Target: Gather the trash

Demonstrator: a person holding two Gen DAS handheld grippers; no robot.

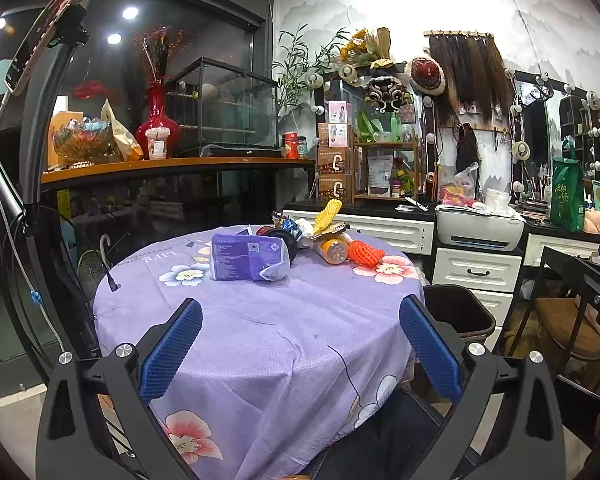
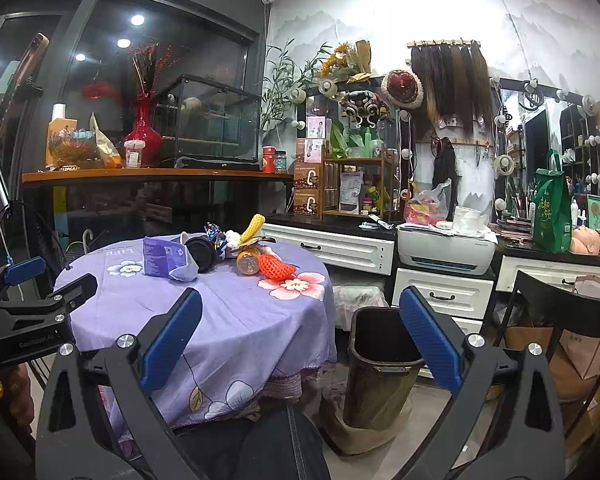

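Both grippers hang back at the near edge of the round tabletop (image 1: 260, 344), nothing grasped; left gripper (image 1: 300, 344) has its fingers spread wide and empty, aimed across the purple floral cloth (image 2: 236, 320) at the trash; right gripper (image 2: 300, 344) likewise spread and empty, sitting further right so it frames both the table edge and the bin (image 2: 380, 364).

Trash is clustered at the far side of the tabletop: purple carton (image 1: 246, 258) lying nearest, torn flap toward us; black cup (image 1: 280, 240) on its side just behind it, touching or nearly so; orange bottle (image 1: 332, 250) lying down with orange foam net (image 1: 366, 253) right beside it; yellow foam net (image 1: 327, 214) and crumpled wrappers (image 1: 292, 226) piled behind.

Bin stands open on the floor just beside the table's right edge; no liner or contents that I can make out; placement looks deliberate, short carry from tabletop to drop.

Judgement: no item collected yet; carton is the obvious first pick for the left, being nearest and boxy; right is better placed for bottle and net, closer to the bin; risk is the bottle rolling when nudged.
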